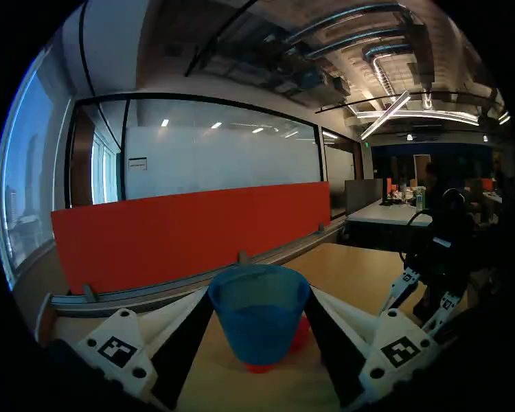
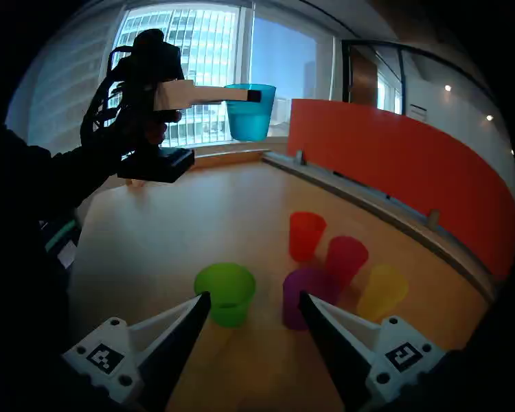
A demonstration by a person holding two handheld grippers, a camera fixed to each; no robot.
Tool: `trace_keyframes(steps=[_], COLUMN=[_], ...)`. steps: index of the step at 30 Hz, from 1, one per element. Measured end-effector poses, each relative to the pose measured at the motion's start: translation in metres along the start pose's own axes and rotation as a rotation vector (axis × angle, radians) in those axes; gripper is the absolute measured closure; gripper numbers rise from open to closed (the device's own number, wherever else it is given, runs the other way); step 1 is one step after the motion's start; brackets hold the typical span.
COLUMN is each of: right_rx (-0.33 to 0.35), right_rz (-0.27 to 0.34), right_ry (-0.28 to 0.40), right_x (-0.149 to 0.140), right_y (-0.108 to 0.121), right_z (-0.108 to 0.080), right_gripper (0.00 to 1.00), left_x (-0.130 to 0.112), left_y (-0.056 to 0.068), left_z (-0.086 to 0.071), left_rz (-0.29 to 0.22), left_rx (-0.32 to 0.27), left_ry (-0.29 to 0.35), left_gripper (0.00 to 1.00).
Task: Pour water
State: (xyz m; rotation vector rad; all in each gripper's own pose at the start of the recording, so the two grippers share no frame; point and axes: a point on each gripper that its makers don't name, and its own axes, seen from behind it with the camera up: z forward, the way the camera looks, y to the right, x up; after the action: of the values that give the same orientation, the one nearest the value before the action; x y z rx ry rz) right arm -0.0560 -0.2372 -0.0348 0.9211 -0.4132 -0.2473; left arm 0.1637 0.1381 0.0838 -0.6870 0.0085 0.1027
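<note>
One translucent blue plastic cup (image 1: 259,319) is aloft, clamped between the fingers of my left gripper (image 1: 259,296), well above the wooden table (image 2: 154,226). Five more stand below: a green cup (image 2: 223,288), red cup (image 2: 305,235), magenta cup (image 2: 345,257), purple cup (image 2: 305,280) and yellow cup (image 2: 382,290), just ahead of my right gripper (image 2: 252,302), which is wide open and empty. The purple cup's base hides behind a finger, and I can't make out the water level in the blue one.

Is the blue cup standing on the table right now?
No, the blue cup is held in the air by the left gripper, clear above the table.
</note>
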Motion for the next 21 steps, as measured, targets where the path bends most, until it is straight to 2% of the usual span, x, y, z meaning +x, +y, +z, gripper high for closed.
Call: trace_keyframes(steps=[21], right_rx=[0.075], right_rz=[-0.016], right_ry=[-0.059], right_x=[-0.028], right_y=[-0.029], right_z=[0.038], right_gripper=[0.01], left_x=[-0.007], left_y=[-0.006], left_z=[-0.001], left_rz=[0.009], left_rx=[0.010], left_ry=[-0.014], left_gripper=[0.12])
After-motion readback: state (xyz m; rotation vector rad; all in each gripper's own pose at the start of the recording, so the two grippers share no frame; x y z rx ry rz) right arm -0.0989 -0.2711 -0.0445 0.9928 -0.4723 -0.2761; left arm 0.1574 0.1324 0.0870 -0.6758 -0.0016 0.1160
